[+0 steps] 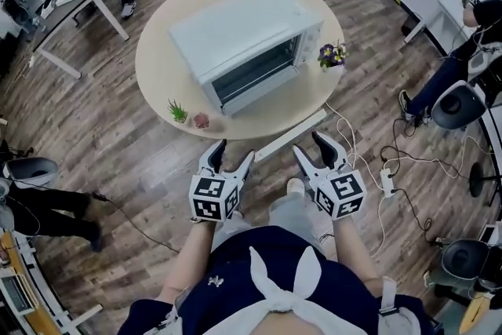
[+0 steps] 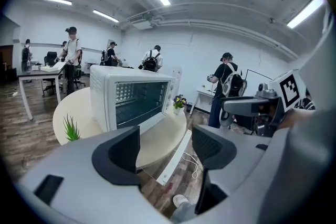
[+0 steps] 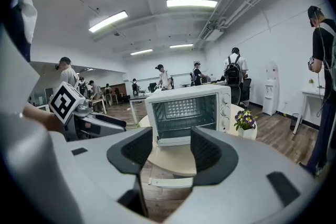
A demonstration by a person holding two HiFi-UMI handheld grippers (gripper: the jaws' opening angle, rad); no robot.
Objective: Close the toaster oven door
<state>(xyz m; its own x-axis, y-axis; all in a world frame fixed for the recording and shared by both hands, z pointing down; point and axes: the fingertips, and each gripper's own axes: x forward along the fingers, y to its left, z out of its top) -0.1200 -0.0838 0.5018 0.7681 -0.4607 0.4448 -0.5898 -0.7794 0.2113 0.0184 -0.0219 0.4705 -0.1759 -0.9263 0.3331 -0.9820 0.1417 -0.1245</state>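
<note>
Head view puts the toaster oven [image 1: 243, 43] in the middle of the round bench [image 1: 161, 67], its mouth turned towards me. Both tools are held low in front of my body, well apart from the bench edge. Nothing has been touched yet, so I judge the task not begun.

Right gripper view looks straight into the oven cavity, with the door [image 3: 176, 141] dropped down flat at the bottom, hinged along the lower edge. To my eye that is why the tools sit low: the door wants a lift from beneath.

Left tool [image 1: 234, 151] has its jaws spread wide with only floor and bench edge between them. Right tool [image 1: 311, 145] is equally wide and empty, and it lines up squarely with the opening, so I'd favour that one.

A small green plant [image 1: 178, 111] and a flower pot [image 1: 332, 55] stand near the oven's front corners, to be kept clear of.
</note>
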